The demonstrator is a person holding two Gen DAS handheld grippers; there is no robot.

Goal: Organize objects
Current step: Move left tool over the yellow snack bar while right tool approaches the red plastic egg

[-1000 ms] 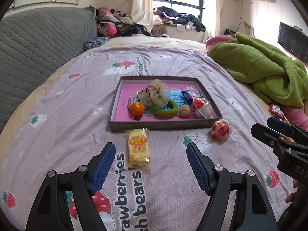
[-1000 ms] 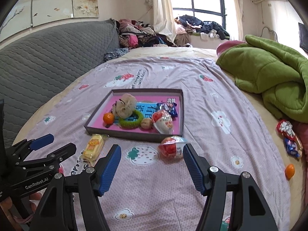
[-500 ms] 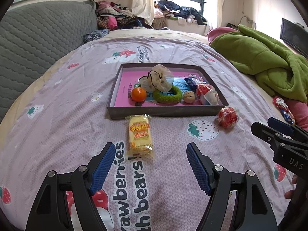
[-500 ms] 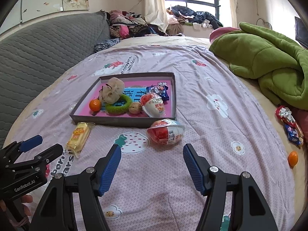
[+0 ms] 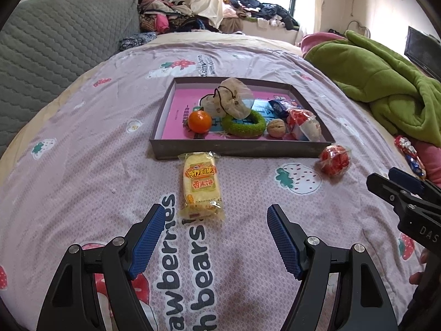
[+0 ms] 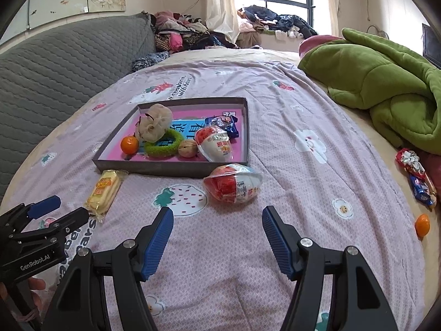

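Observation:
A shallow dark tray (image 5: 237, 151) (image 6: 171, 168) with a pink floor lies on the bed. It holds an orange (image 5: 199, 121), a green ring (image 5: 244, 123), a walnut (image 5: 276, 128), a beige pouch (image 5: 233, 100), a red-white egg pack (image 6: 216, 144) and a blue wrapper (image 6: 226, 123). A yellow snack packet (image 5: 201, 186) (image 6: 104, 191) lies just in front of the tray. My left gripper (image 5: 213, 231) is open, just short of the packet. A red-white egg-shaped toy (image 6: 233, 182) (image 5: 335, 161) lies at the tray's right corner. My right gripper (image 6: 217, 234) is open, just short of it.
A green blanket (image 6: 386, 82) is heaped at the right. Wrapped sweets (image 6: 416, 176) and a small orange (image 6: 422, 224) lie near the bed's right edge. A grey quilted headboard (image 6: 55, 63) stands left. Clothes (image 6: 187, 33) pile at the far end.
Both grippers have moved forward and lower toward the bed. The packet and the egg toy now sit closer to the open fingers. Nothing has been grasped.

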